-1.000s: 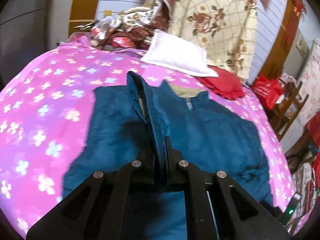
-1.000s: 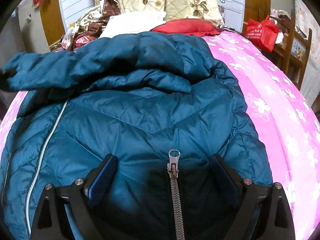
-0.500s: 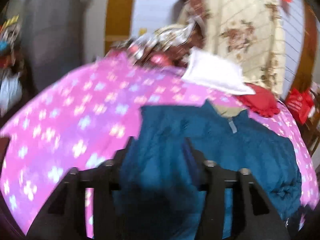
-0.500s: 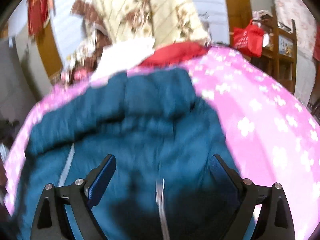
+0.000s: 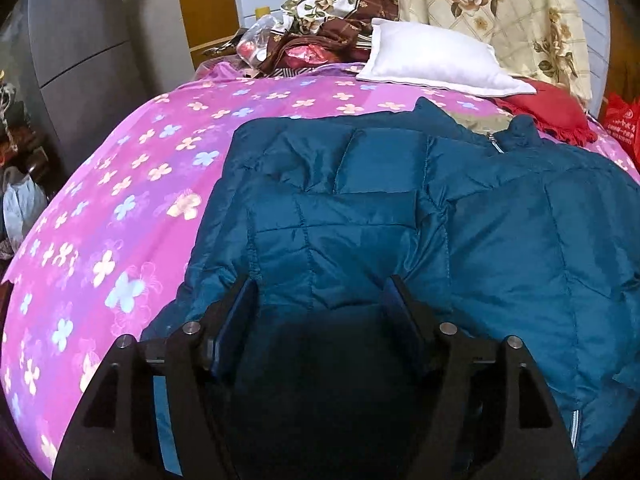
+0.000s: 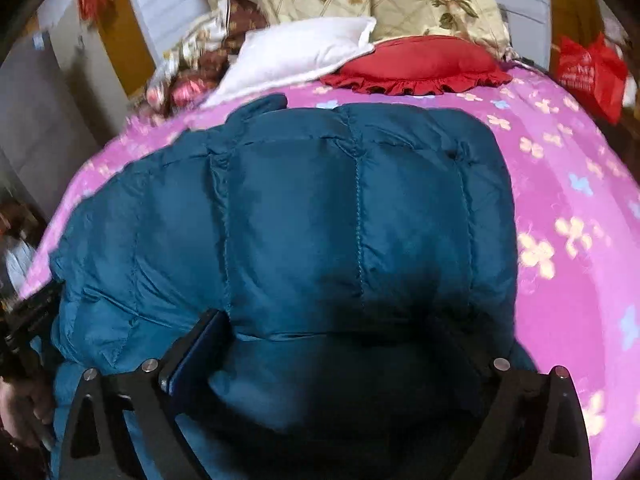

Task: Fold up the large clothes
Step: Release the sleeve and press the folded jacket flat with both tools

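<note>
A wide bed point(image 5: 120, 208) covered in a pink sheet with pale flowers fills both views. Across its middle lies a big teal padded jacket point(image 5: 500, 248), spread flat with its collar and zip top pointing toward the head of the bed. At the head rest a white pillow point(image 5: 432, 60) and, just beside it, a red frilled cushion point(image 6: 416, 66). A cream quilt point(image 5: 492, 12) with a rose print hangs behind them, and a red plastic bag point(image 6: 588, 72) sits off the far right edge of the bed.

A second ago the left gripper point(image 5: 320, 300) was pinched shut on a raised ridge of the jacket's sleeve. Now its jaws stand wide apart over the fabric, holding nothing, and that sleeve lies folded inward across the jacket's left side, forming a flatter, layered panel. The right gripper point(image 6: 340, 344) has stayed wide open throughout, now hovering low over the jacket's smooth quilted panel, with nothing between its fingers; the zip pull seen below it earlier is out of sight.

Judging from this, one sleeve fold is finished and released. The jacket still looks broad, so further folds seem needed, likely the other side and then the length. The puffy filling may spring a fold back open.
</note>
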`<act>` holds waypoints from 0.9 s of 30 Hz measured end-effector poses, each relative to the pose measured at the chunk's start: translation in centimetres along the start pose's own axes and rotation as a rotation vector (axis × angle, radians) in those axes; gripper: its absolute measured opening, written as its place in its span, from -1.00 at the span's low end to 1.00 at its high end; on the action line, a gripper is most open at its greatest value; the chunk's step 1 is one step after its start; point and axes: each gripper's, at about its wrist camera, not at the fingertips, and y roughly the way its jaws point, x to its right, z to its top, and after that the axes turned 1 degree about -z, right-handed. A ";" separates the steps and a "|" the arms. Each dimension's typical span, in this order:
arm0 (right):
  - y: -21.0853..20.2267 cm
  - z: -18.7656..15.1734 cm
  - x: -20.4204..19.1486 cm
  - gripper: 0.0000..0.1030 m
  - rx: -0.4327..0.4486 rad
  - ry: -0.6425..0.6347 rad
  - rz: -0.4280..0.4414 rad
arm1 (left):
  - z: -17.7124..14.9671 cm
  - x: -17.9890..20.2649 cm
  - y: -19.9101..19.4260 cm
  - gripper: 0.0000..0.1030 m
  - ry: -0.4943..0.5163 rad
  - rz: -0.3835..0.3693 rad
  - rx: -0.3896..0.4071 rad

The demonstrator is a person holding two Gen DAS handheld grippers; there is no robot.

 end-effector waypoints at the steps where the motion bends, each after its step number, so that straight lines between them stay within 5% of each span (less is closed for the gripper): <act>1: -0.7 0.5 -0.2 0.70 0.019 -0.002 -0.015 | -0.1 -0.2 0.0 0.35 -0.009 -0.007 0.001; 5: -3.4 4.2 -1.6 0.69 0.173 0.060 0.023 | 0.1 -1.1 0.2 0.39 -0.069 -0.054 -0.009; 9: 0.2 7.2 -4.0 0.69 0.152 0.084 0.033 | 0.3 -0.5 0.3 0.41 -0.050 -0.031 -0.015; 12: 5.2 6.2 -5.0 0.82 0.053 0.059 -0.054 | 0.4 -0.5 0.5 0.54 -0.054 -0.040 -0.017; 18: 3.4 6.2 -5.1 0.76 0.072 0.088 -0.093 | 0.5 -0.5 0.7 0.55 -0.055 -0.023 -0.024; 22: -1.2 4.8 -7.4 0.76 0.209 0.061 -0.025 | 0.5 -0.5 0.7 0.56 -0.057 -0.023 -0.024; 27: 1.0 1.4 -11.7 0.89 0.137 -0.029 0.011 | 0.5 -0.5 0.7 0.57 -0.058 -0.025 -0.023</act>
